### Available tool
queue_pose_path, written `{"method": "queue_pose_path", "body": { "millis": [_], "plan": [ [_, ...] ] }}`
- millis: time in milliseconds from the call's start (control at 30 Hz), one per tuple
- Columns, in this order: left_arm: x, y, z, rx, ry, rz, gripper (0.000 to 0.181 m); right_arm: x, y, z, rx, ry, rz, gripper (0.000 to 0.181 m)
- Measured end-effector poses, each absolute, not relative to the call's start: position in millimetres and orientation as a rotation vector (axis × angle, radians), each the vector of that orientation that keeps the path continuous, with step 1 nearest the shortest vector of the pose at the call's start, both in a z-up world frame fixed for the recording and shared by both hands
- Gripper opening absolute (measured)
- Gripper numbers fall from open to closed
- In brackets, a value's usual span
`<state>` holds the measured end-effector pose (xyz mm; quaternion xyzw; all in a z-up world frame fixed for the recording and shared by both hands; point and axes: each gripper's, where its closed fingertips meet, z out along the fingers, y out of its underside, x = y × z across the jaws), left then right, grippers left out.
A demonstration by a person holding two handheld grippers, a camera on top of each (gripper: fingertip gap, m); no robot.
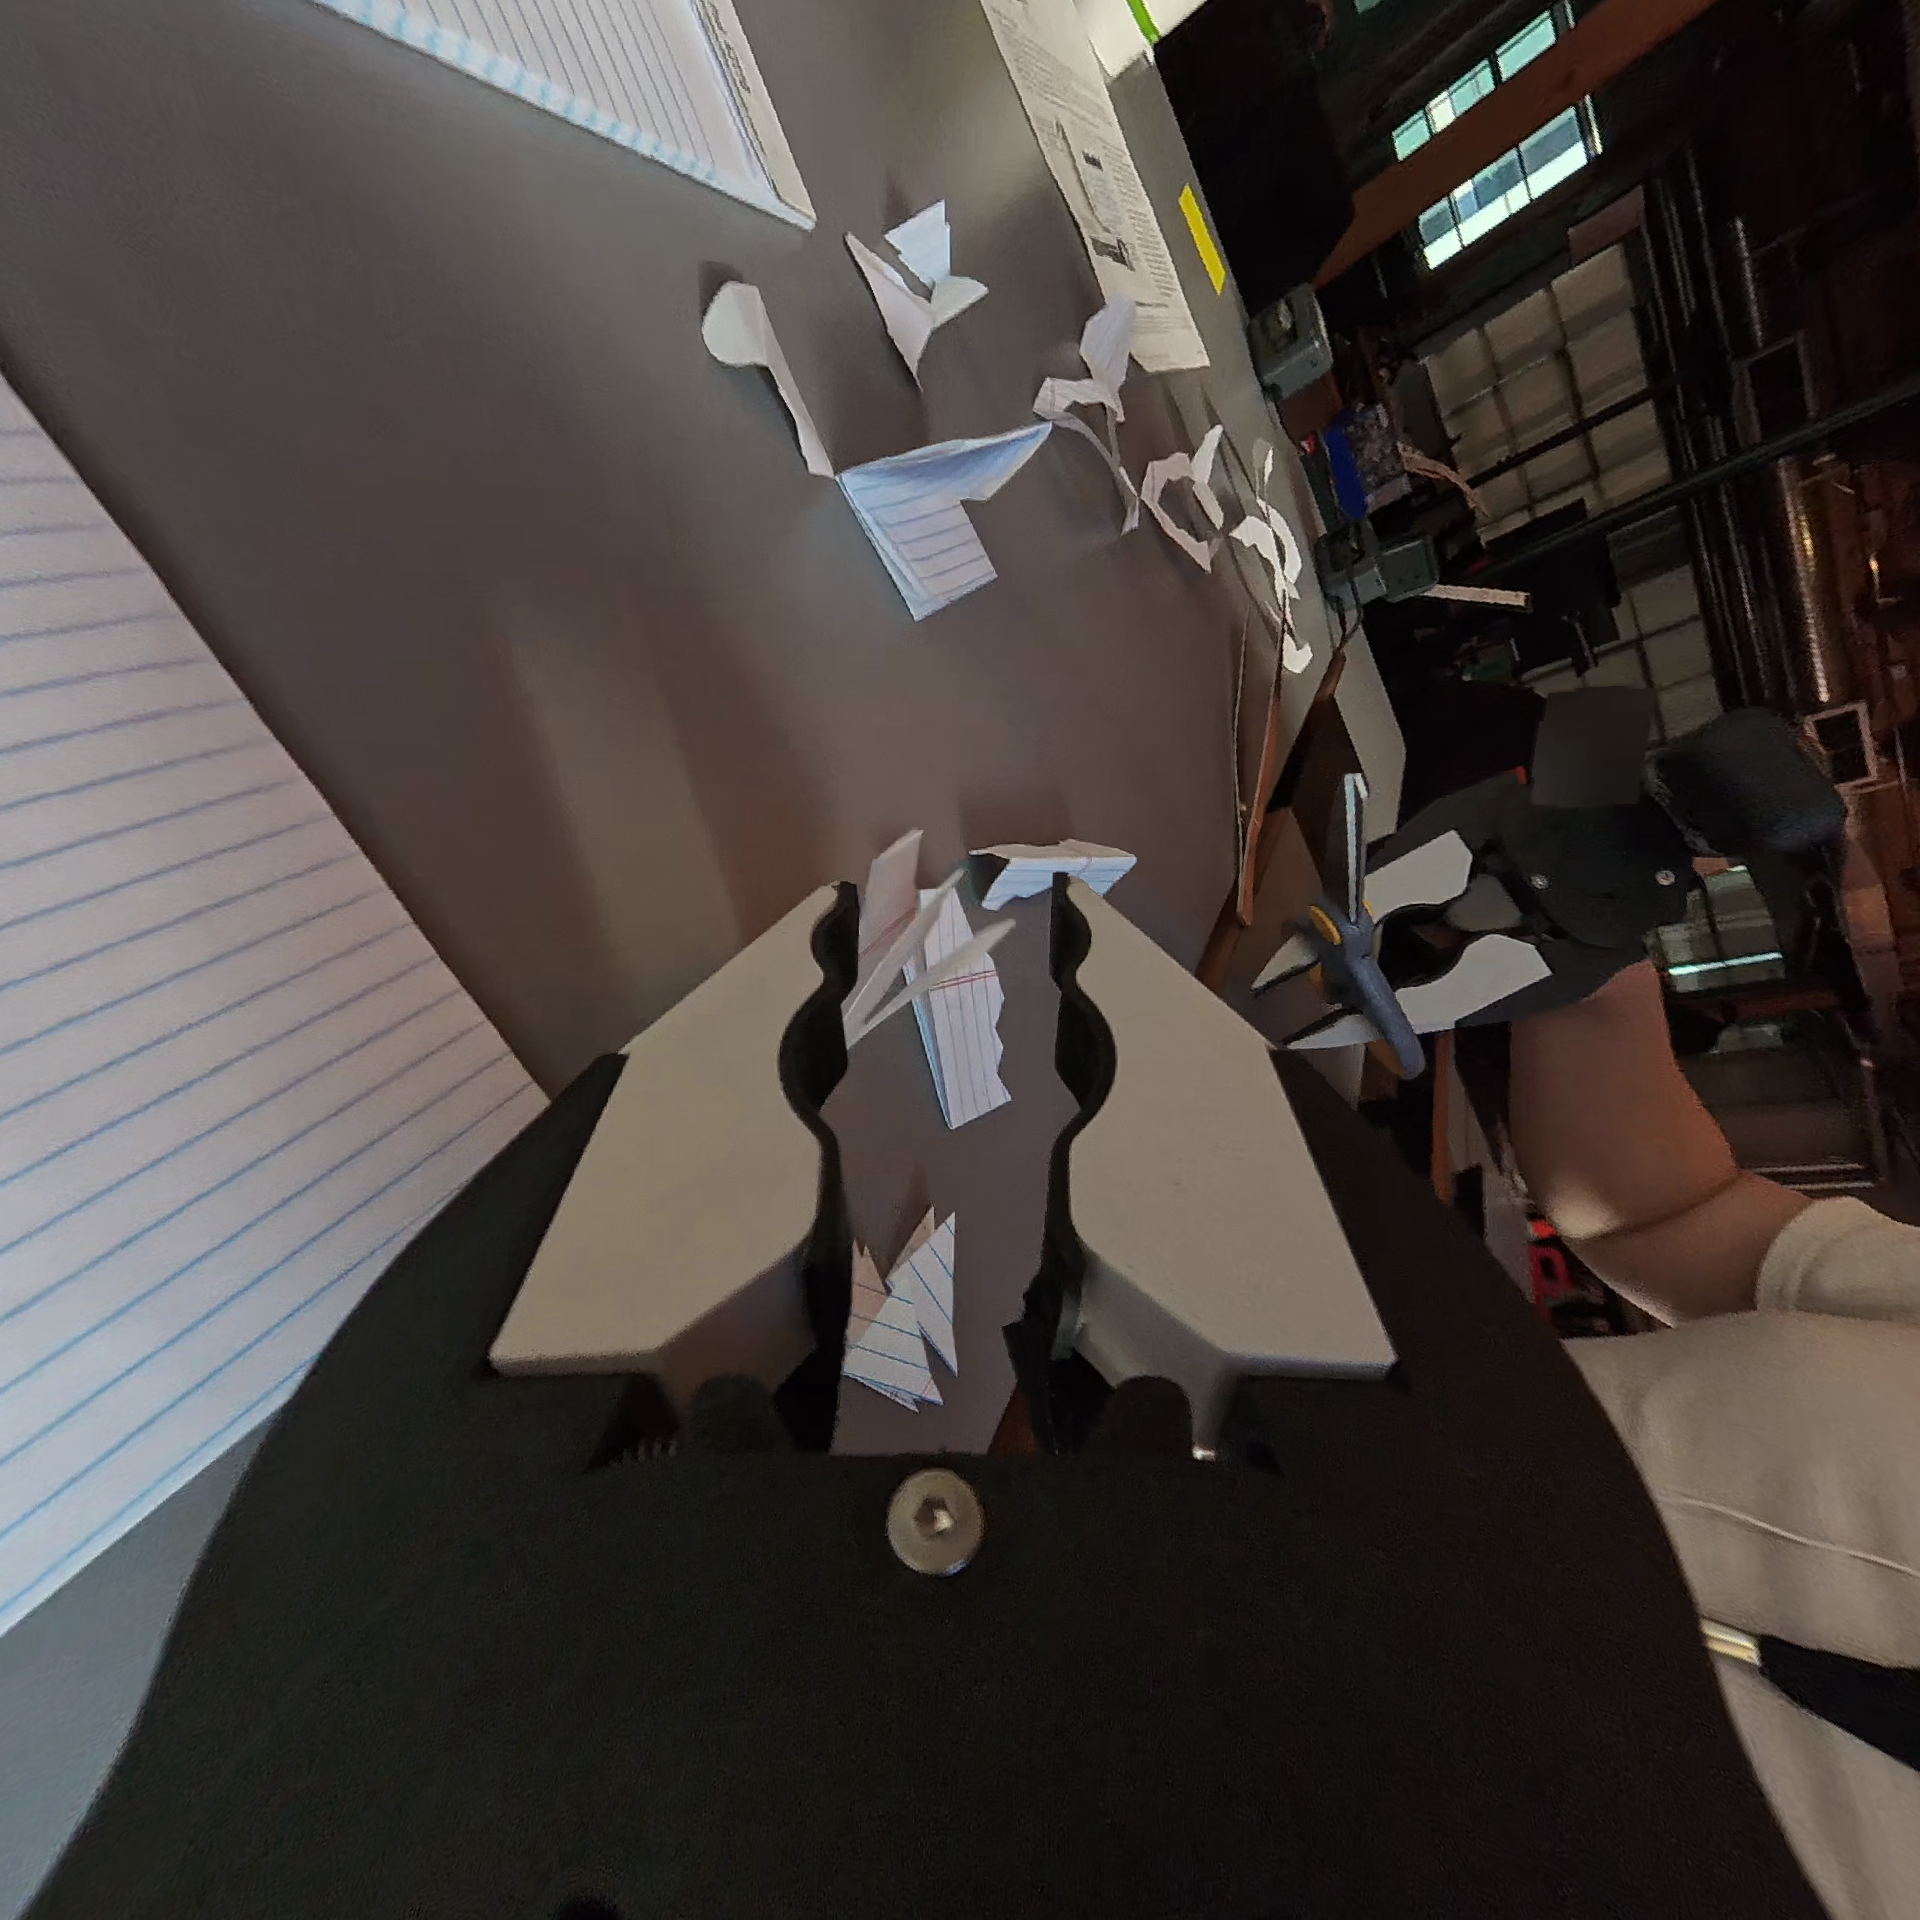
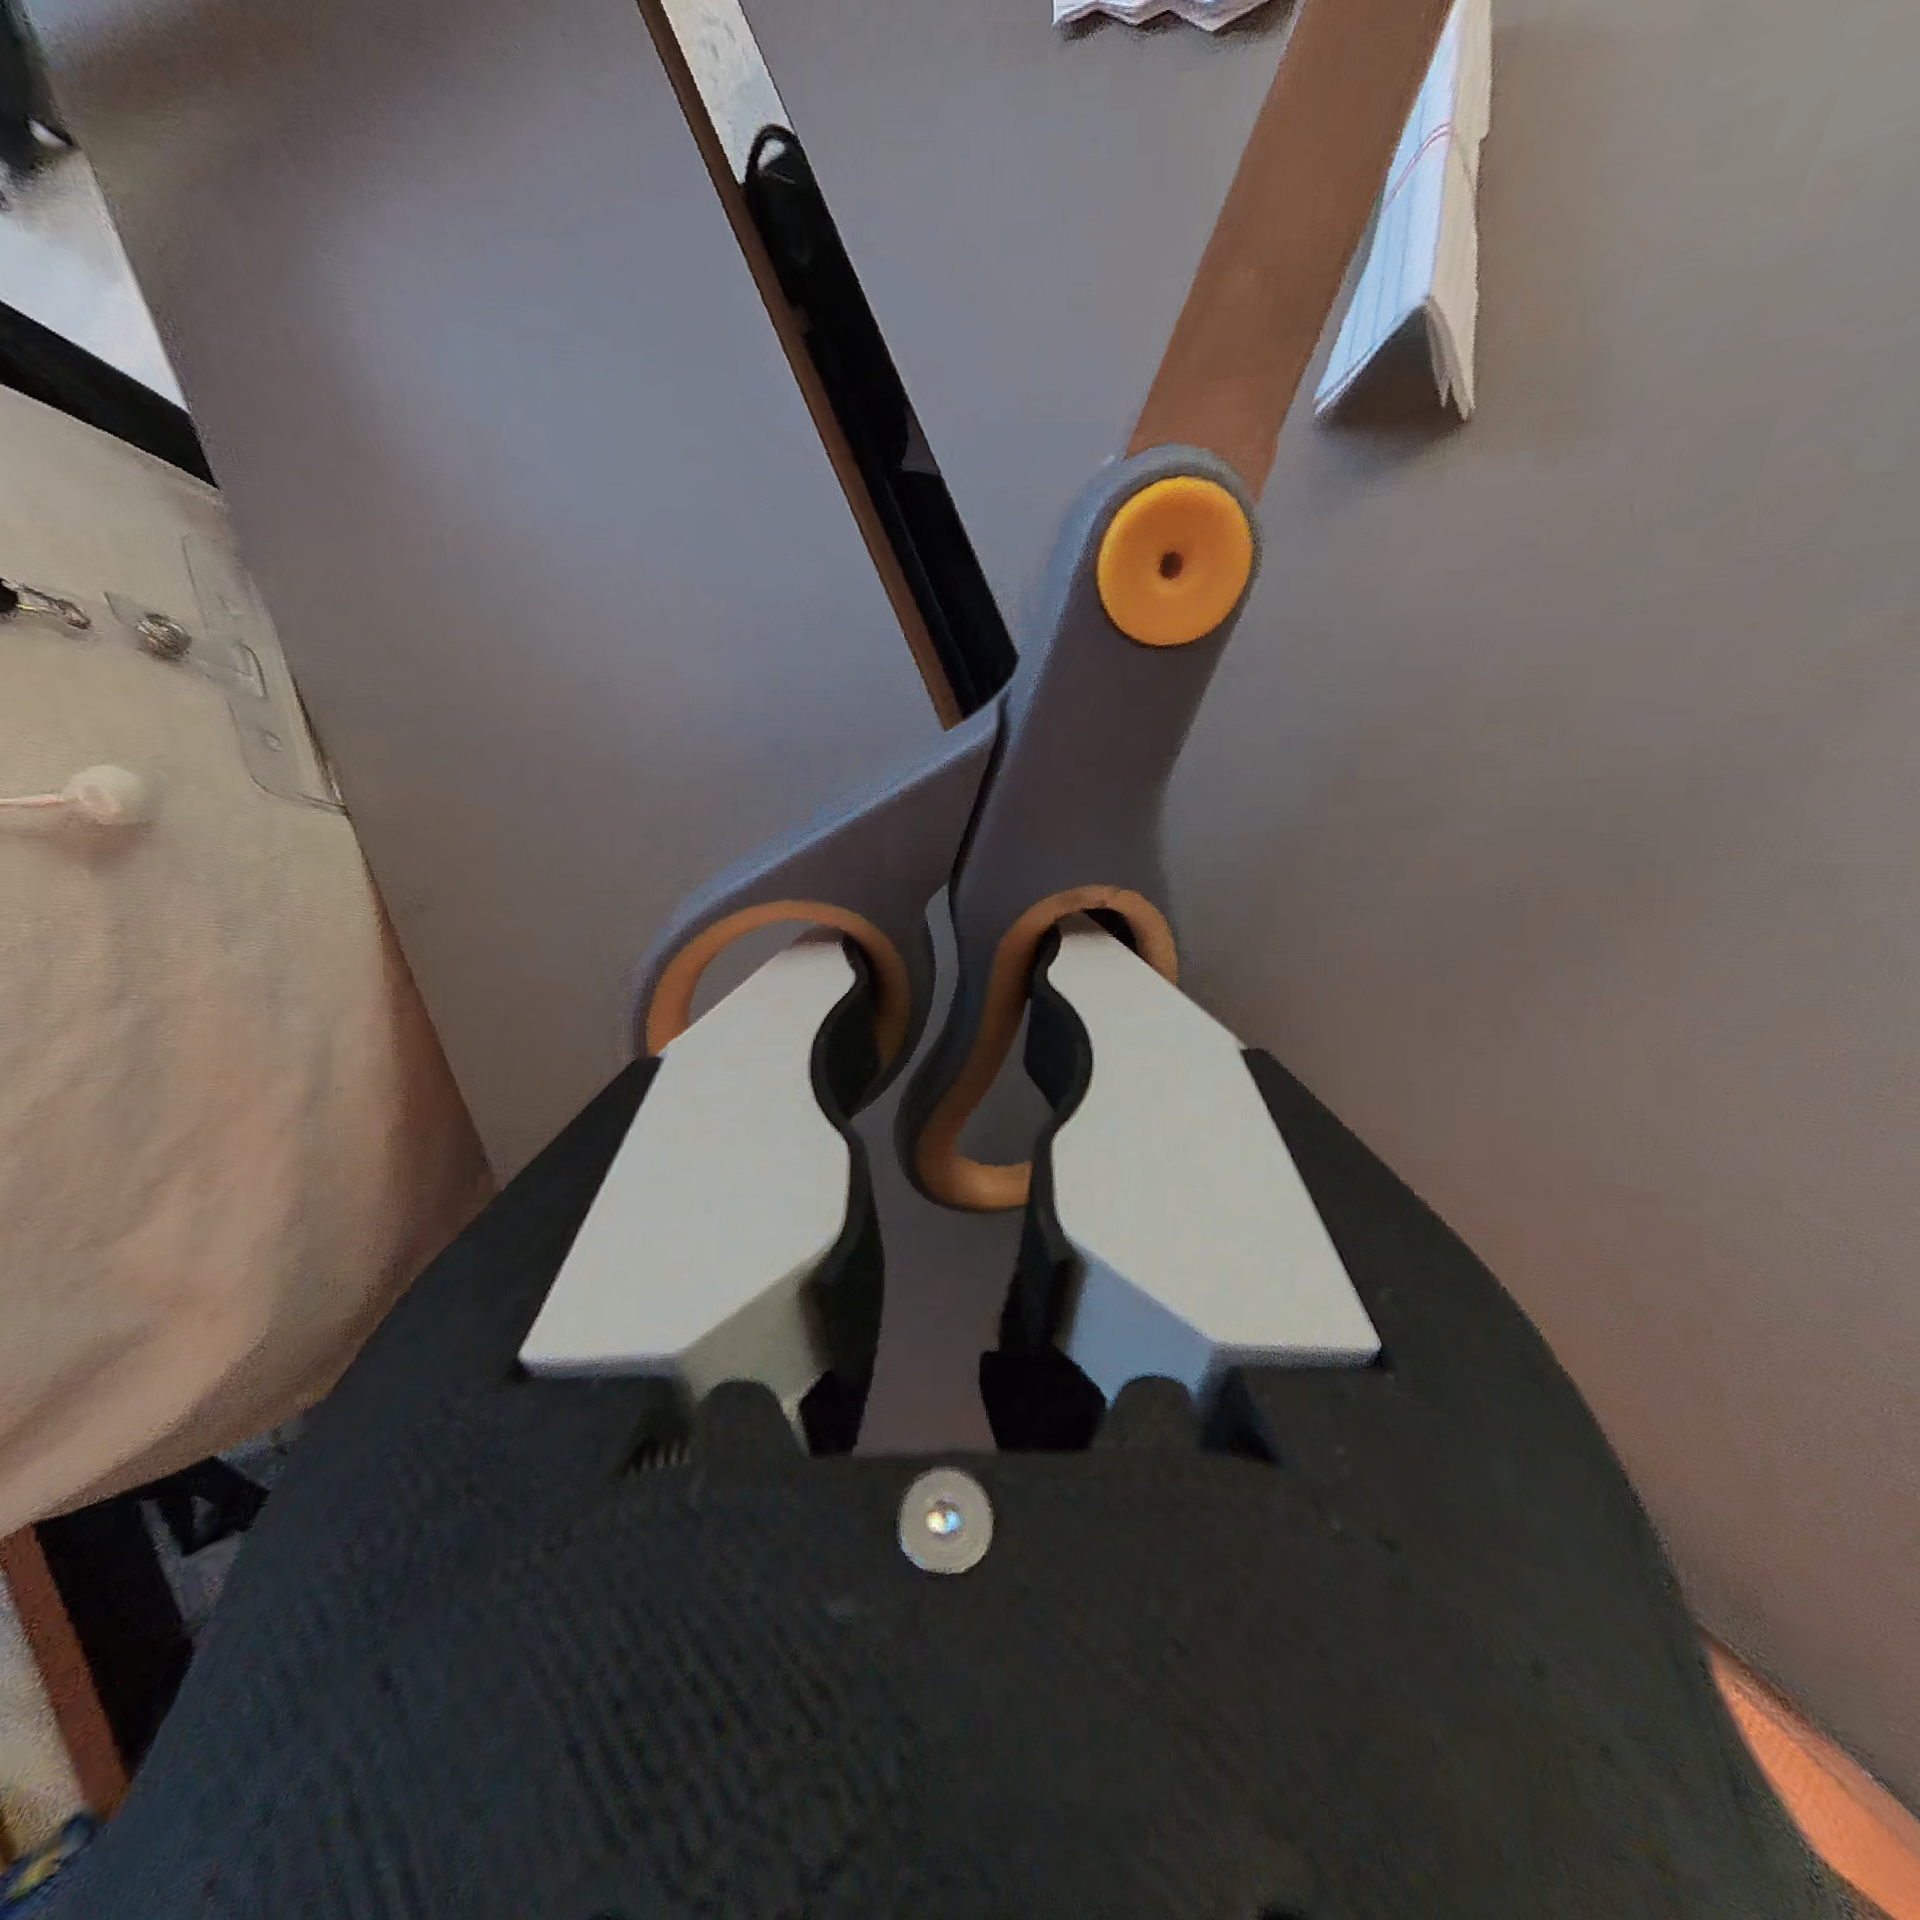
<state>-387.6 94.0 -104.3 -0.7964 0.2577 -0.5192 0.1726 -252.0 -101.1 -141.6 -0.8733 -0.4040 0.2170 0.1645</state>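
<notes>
Right wrist view: right claw [image 2: 951,997] fingers sit inside both orange-lined loops of grey-handled scissors [image 2: 1081,790], blades spread. Left claw [image 1: 951,914] stands narrowly parted, empty, above white lined paper scraps [image 1: 961,1013] on grey surface [image 1: 468,520].

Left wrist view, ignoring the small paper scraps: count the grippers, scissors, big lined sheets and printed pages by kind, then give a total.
Grippers: 2, left, right
Scissors: 1
Big lined sheets: 2
Printed pages: 1
Total: 6

Matt grey tabletop [image 1: 520,520]; lined paper scraps [image 1: 935,520]; scissors [image 2: 1091,748] plastic-handled, metal-bladed.
</notes>
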Motion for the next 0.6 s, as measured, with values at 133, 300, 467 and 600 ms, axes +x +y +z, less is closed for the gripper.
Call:
{"method": "queue_pose_path", "body": {
  "millis": [133, 300, 467, 600],
  "plan": [
    [-404.0, 98.5, -94.9, -2.187, 0.723, -1.354, 0.043, -233.8, -94.4, -147.2, -2.53, -1.266, 0.403, 0.022],
    [-412.3, 83.9, -80.0, -2.127, 0.781, -1.312, 0.044, -213.8, -83.5, -151.4, -2.662, -1.141, 0.361, 0.022],
    [-397.3, 55.4, -80.5, -2.139, 0.904, -1.309, 0.042, -196.3, -75.6, -159.5, -2.863, -1.168, 0.264, 0.022],
    [-389.6, 38.0, -89.6, -2.179, 0.963, -1.322, 0.041, -201.4, -72.6, -161.0, -2.98, -1.187, 0.279, 0.022]
  ]
}}
